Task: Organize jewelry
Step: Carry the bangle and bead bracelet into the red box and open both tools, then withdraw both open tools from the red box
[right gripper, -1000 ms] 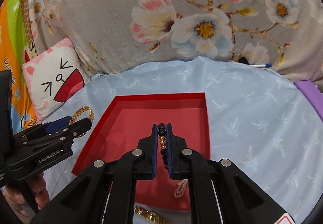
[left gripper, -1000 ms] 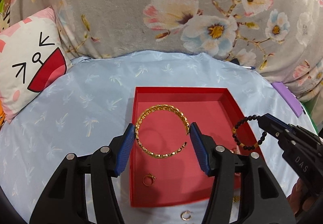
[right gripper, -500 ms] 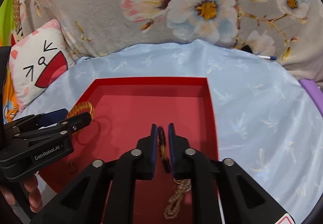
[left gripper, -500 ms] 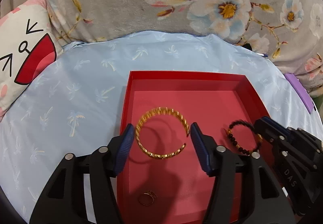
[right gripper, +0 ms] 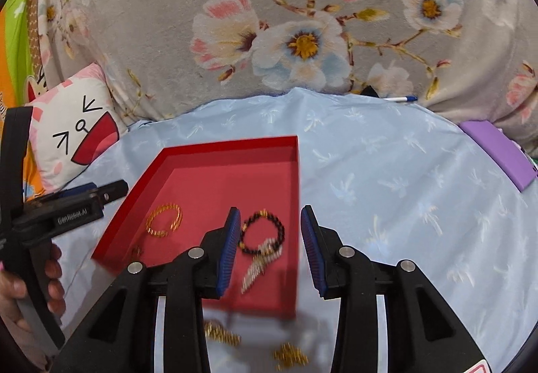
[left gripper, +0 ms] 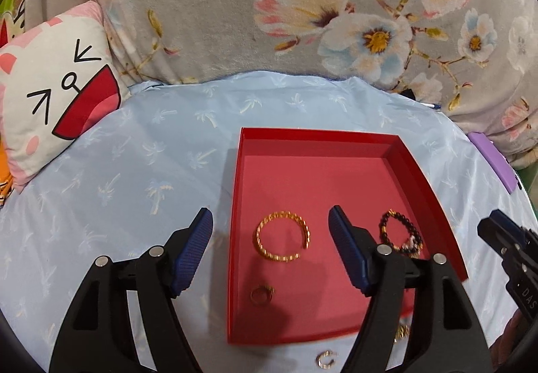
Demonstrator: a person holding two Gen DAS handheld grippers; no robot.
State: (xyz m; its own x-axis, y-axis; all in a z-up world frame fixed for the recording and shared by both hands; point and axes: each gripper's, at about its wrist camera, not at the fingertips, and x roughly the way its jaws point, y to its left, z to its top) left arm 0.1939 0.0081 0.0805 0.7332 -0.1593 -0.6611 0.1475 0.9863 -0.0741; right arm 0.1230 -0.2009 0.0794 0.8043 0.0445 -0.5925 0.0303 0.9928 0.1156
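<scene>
A red tray [left gripper: 417, 171] [right gripper: 134, 191] lies on the light blue cloth. In it lie a gold open bangle [left gripper: 283, 239] [right gripper: 164, 220], a black bead bracelet [left gripper: 400, 235] [right gripper: 262, 236], a pale bead chain [right gripper: 259, 267] and a small gold ring [left gripper: 261, 294]. My left gripper [left gripper: 270, 248] is open and empty above the bangle. My right gripper [right gripper: 270, 245] is open and empty above the black bracelet; it also shows at the right edge of the left wrist view [left gripper: 504, 245].
Loose gold pieces lie on the cloth in front of the tray [right gripper: 222, 336] [right gripper: 291, 356], with a small silver ring [left gripper: 327, 359]. A cat-face pillow [left gripper: 50, 104] sits at the left, a floral blanket [left gripper: 302, 20] behind, a purple object [right gripper: 497, 151] at the right.
My right gripper opened and let the black bracelet drop into the tray. Both grippers have drawn back and up from the tray. The left gripper stayed open.
</scene>
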